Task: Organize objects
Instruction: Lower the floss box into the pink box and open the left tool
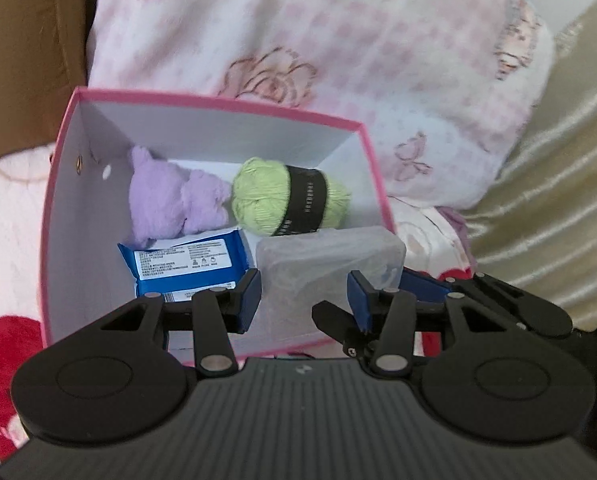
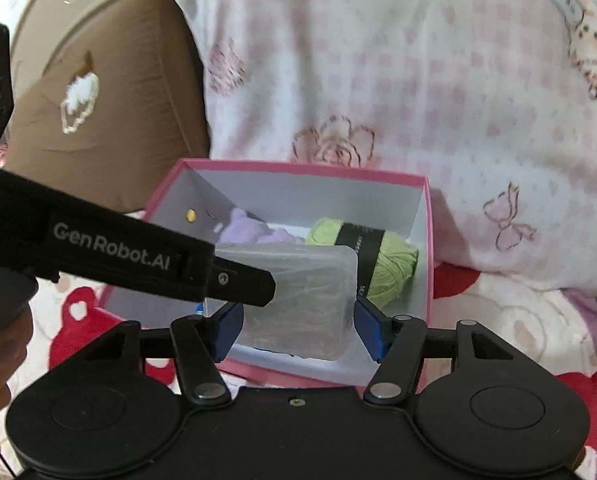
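Both grippers' jaws are open, holding nothing. The clear plastic case (image 1: 330, 276) leans on the pink cardboard box (image 1: 218, 98) wall. A bump could tip it out onto the bed.

Pink-checked blanket (image 1: 338, 60) with rose prints lies bunched behind the box. Brown cushion (image 2: 110, 112) with a white embroidered motif stands to its left. Red-and-white patterned bedcover (image 2: 518, 340) lies underneath. Gold pleated fabric (image 1: 558, 208) hangs at the right edge of the left wrist view
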Tool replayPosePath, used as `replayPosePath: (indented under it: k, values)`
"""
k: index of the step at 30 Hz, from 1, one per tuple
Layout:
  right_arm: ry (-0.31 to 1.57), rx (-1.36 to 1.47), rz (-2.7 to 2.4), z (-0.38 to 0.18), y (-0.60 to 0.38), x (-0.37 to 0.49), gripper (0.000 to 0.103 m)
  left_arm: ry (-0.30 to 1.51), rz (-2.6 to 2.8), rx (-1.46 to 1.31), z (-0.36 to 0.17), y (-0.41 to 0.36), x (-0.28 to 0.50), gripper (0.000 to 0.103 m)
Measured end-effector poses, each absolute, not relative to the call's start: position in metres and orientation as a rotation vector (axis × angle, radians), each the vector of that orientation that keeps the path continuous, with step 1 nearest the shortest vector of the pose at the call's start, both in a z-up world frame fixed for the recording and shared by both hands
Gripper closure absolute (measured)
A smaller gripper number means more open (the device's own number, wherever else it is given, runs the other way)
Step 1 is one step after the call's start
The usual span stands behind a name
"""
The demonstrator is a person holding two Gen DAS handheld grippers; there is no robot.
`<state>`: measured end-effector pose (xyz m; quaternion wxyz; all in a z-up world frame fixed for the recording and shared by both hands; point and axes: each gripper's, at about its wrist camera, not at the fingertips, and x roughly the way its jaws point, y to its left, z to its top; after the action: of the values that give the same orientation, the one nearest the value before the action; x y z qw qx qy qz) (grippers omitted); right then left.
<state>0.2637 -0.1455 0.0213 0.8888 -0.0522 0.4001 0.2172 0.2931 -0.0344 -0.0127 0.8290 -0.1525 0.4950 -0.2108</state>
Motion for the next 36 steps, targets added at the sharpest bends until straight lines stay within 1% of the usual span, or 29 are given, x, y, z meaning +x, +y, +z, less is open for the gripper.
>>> replayPosePath:
  k: [9, 15, 17, 28, 36]
  values:
    - [0.919, -0.250, 0.428, -0.017, -0.122, 0.302, 0.037, 1.148, -0.406, -0.416, -0.064, -0.035, 0.330, 0.057]
    - [0.986, -0.258, 0.409, -0.038, -0.117, 0.319, 0.037, 1.193, -0.405, -0.453, -0.090, -0.036, 0.342, 0.057]
    - [1.017, -0.247, 0.384, -0.044, -0.116, 0.322, 0.037, 1.195, -0.407, -0.483, -0.098, -0.032, 0.343, 0.059]
    - [1.031, -0.264, 0.370, -0.046, -0.108, 0.327, 0.040, 1.171, -0.404, -0.481, -0.104, -0.032, 0.344, 0.060]
    - [1.040, -0.251, 0.339, -0.047, -0.108, 0.328, 0.041, 1.109, -0.443, -0.487, -0.106, -0.028, 0.333, 0.059]
